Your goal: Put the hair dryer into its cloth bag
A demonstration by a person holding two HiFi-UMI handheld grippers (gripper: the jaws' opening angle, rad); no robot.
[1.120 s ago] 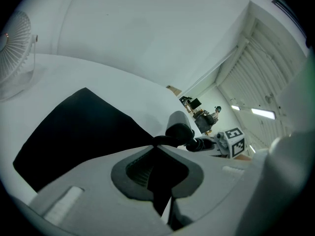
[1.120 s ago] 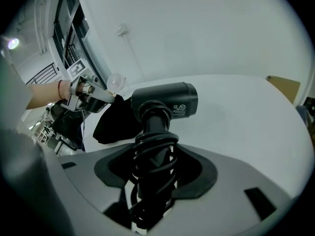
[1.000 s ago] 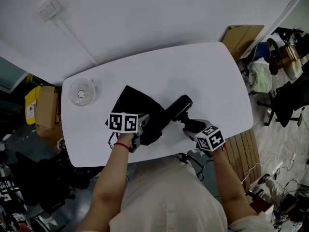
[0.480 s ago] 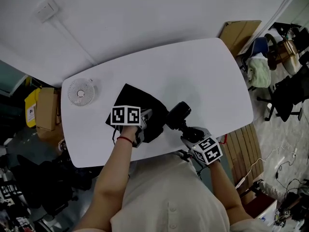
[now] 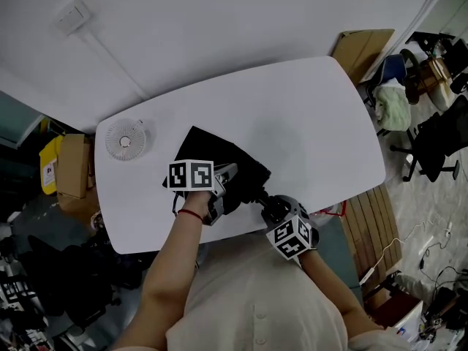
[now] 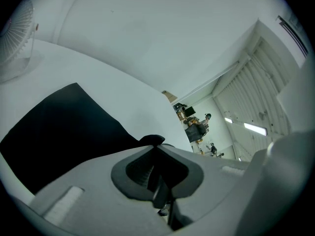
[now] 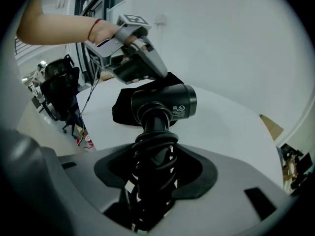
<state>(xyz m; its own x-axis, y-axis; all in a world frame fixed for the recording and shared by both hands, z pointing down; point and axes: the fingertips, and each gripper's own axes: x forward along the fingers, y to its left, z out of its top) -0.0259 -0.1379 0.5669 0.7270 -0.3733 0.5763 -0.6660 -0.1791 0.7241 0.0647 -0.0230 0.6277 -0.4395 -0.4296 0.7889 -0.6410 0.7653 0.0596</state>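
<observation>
Hair dryer held at the open edge of its cloth bag on the white desk.

The left gripper (image 6: 156,142) has its jaws pressed almost together on a fold of the black cloth bag (image 5: 202,147), pinching the bag's near edge and holding it up off the desk (image 5: 311,112). The right gripper (image 7: 155,156) has its jaws spread wide around the handle of the black hair dryer (image 7: 165,102), clamped on the cord coiled round that handle. The dryer's barrel lies crosswise just beside the bag's raised edge, close under the left gripper; whether the barrel touches the cloth I cannot tell. A small white fan (image 5: 124,139) stands on the desk's corner, apart from the bag on its left.
</observation>
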